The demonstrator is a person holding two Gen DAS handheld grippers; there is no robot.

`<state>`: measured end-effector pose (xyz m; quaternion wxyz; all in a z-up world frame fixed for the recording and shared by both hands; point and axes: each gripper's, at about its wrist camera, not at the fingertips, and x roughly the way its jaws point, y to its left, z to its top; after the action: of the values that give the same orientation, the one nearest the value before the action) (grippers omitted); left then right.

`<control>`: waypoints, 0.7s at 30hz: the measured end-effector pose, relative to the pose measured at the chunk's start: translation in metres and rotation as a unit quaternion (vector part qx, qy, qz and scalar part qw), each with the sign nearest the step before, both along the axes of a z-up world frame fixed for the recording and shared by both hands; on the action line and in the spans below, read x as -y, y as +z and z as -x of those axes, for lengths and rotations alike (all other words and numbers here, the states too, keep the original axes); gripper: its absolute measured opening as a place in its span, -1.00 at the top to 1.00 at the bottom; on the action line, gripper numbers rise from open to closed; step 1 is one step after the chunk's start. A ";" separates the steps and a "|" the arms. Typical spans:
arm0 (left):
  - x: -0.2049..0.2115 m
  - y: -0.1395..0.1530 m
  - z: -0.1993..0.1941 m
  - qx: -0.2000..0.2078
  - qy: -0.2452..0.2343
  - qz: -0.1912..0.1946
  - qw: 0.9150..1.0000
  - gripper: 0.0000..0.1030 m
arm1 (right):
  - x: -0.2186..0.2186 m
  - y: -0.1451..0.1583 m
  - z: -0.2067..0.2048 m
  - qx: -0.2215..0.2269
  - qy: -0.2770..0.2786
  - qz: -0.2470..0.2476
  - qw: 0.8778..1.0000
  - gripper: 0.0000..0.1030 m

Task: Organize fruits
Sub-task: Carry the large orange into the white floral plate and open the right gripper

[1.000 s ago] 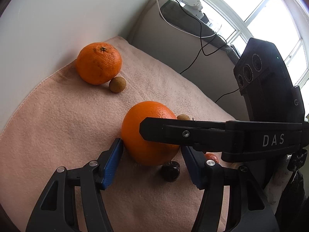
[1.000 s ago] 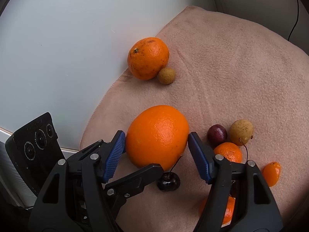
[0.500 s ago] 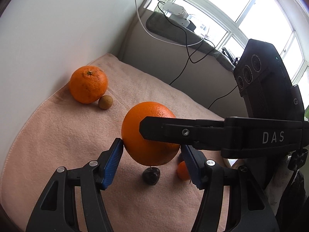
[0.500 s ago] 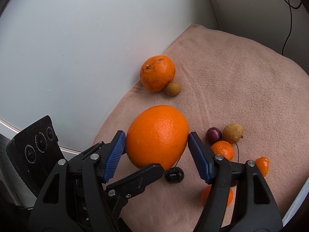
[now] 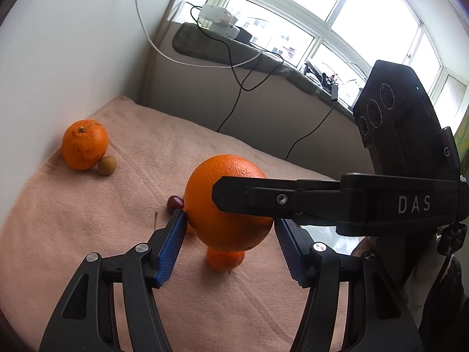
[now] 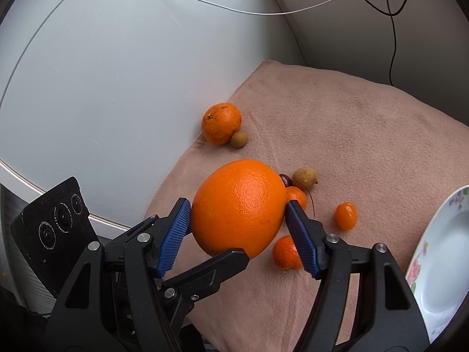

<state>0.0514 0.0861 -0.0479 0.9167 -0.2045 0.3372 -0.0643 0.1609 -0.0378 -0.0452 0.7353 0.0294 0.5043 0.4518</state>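
Note:
Both grippers hold one large orange (image 5: 228, 202) together, lifted above the pink cloth (image 5: 73, 234). My left gripper (image 5: 230, 231) is shut on it, its blue pads against both sides. My right gripper (image 6: 239, 220) is shut on the same orange (image 6: 239, 205) from the other side. A second orange (image 6: 221, 123) with a small brown longan (image 6: 239, 140) beside it lies at the cloth's far left edge. Under the lifted orange lie small mandarins (image 6: 285, 252), a kumquat (image 6: 346, 215), another longan (image 6: 304, 178) and a dark cherry (image 5: 175, 203).
A white flowered plate (image 6: 439, 264) sits at the right edge of the right wrist view. A white wall panel (image 6: 102, 88) borders the cloth on the left. Cables (image 5: 240, 82) hang from the windowsill (image 5: 263, 55) behind.
Both grippers have risen with the large orange, which has come well off the cloth. The fruits below look smaller and the plate has come into the right wrist view.

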 end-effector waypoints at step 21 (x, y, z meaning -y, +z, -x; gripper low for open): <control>0.139 -0.011 -0.016 -0.017 -0.131 -0.006 0.991 -0.19 | 0.161 -0.014 0.009 -0.015 -0.123 -0.002 0.992 -0.36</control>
<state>0.0678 -0.0531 -0.0586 0.8958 -0.1544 0.3768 -0.1781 0.1521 -0.1989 -0.0589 0.7773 0.0995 0.5071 0.3589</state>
